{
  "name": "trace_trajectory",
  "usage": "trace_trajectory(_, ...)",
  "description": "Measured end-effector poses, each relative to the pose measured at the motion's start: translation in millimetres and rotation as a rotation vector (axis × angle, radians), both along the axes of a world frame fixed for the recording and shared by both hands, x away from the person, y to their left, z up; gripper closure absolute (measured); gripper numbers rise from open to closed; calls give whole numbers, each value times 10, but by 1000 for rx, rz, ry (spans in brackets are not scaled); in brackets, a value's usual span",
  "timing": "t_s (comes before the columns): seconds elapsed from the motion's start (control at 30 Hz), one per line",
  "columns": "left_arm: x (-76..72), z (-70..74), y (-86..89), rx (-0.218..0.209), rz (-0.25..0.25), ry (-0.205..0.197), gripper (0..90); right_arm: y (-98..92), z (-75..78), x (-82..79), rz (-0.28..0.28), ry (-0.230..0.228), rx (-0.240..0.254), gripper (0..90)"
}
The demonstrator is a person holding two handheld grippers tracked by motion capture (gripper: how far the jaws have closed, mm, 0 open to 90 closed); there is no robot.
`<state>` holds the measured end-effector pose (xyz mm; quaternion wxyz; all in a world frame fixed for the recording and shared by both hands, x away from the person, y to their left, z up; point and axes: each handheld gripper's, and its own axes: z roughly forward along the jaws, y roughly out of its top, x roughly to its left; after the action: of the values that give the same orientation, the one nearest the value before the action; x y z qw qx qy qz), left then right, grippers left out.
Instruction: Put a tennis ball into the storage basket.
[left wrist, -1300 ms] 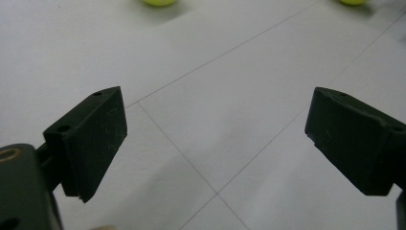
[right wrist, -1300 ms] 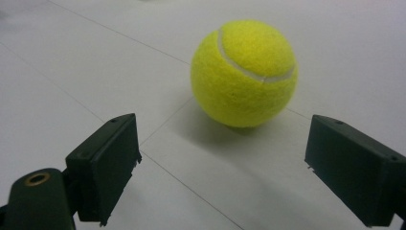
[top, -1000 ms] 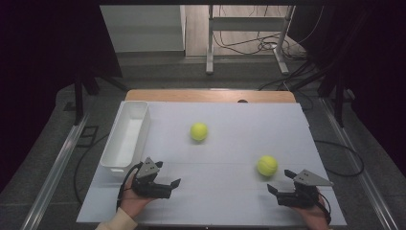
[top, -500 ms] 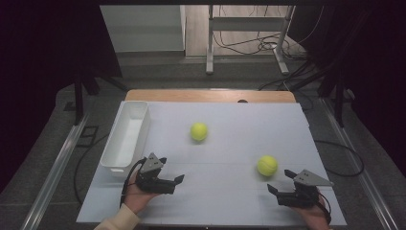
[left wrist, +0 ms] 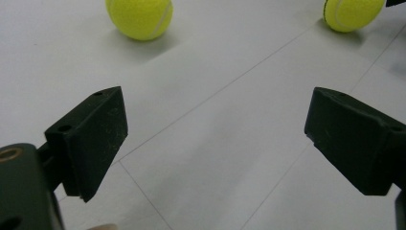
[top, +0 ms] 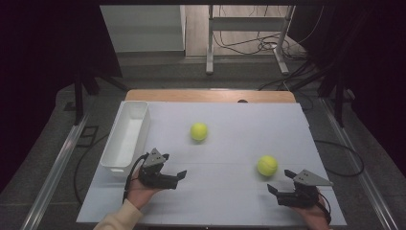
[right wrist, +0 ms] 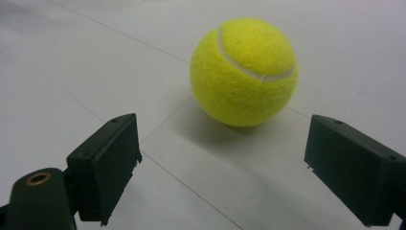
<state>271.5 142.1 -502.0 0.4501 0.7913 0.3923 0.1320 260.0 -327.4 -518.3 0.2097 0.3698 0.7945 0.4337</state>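
1. Since the earlier frame, left gripper (top: 178,176) has edged right, jaws spread, toward the far ball (top: 199,132).
2. Right gripper (top: 280,182), released, frames the near ball (right wrist: 244,72) resting on the surface (top: 230,191).

Both grippers are black, each topped by a grey three-cornered plate: the left gripper (top: 176,176) trails a black cable, the right gripper (top: 281,182) likewise. Blocky jaws show small screw holes. A cream sleeve (top: 117,219) covers the left forearm.
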Motion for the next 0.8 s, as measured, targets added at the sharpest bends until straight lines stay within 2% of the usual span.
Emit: trace_trajectory(0.8,127,76,-104,18,2,-17,87,-3,4,-2,-8,1,8,126)
